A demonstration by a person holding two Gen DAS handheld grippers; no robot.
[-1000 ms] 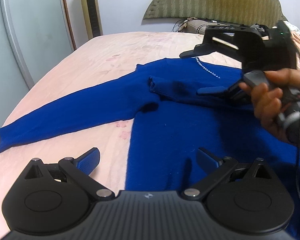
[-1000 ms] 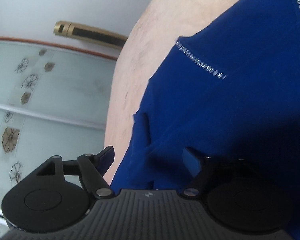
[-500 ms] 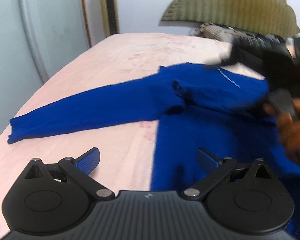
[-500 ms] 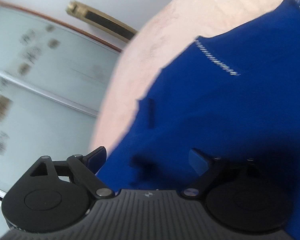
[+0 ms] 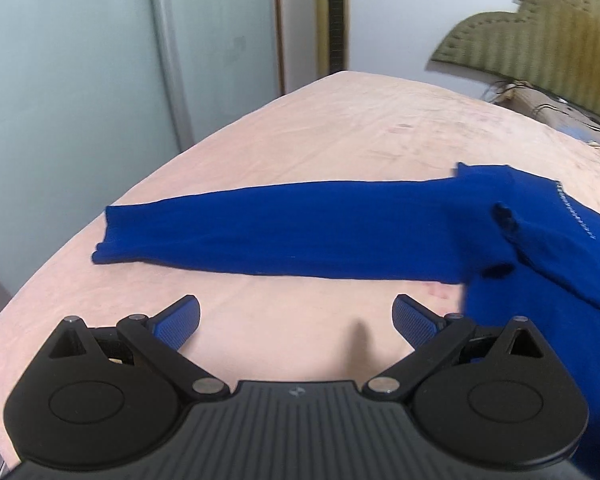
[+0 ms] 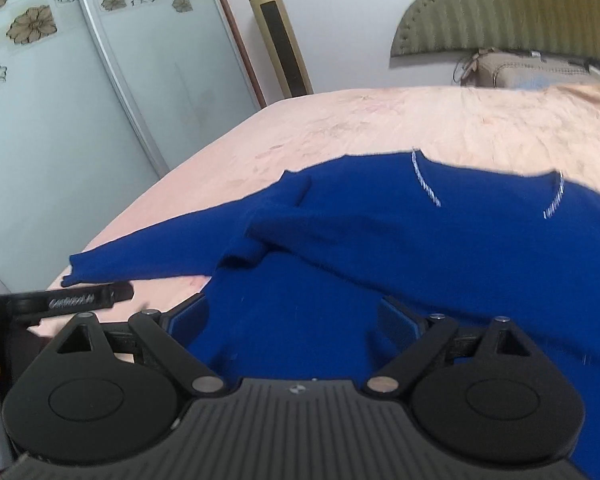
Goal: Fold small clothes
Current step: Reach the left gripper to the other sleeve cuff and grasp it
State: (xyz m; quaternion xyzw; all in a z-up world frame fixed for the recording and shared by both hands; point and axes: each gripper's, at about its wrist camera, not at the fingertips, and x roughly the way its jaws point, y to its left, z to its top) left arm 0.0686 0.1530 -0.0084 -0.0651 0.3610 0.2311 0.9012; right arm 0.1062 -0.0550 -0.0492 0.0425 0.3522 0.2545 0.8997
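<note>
Left tongs [image 5: 296, 320]: mine, nearest the lens; jaws spread wide, nothing between the blue pads [image 5: 178, 322]; bare bed sheet lies under the gap, just short of the sweater's outstretched sleeve.

Right tongs [image 6: 296, 322]: mine; jaws have just been opening and now stand released, wide apart; the sweater's body shows in the gap below them, but neither pad presses on it.

Blue sweater [image 6: 380, 248]: the landmark; it lies flat on the bed, neckline away from me, with two short rows of silver stitching [image 6: 426, 186] at the collar.

Outstretched sleeve [image 5: 280, 228]: runs from the sweater's shoulder out to the left across the sheet, cuff [image 5: 108, 236] near the bed's left edge.

Folded sleeve [image 6: 340, 240]: laid across the sweater's chest, its end resting on the body near the left armpit, where the cloth bunches.

Bed [image 5: 360, 140]: pink sheet with a faint floral print, carrying the sweater; open sheet extends beyond the collar.

Pillow [image 6: 540, 74]: beyond the sweater, at the head of the bed, against the headboard.

Headboard [image 6: 500, 12]: olive, padded, scalloped top, behind the sweater's collar side.

Gold tower fan [image 6: 278, 36]: upright, past the sweater's left shoulder, against the wall.

Sliding glass doors [image 6: 60, 80]: frosted, flower motifs, far left of the sweater.
</note>
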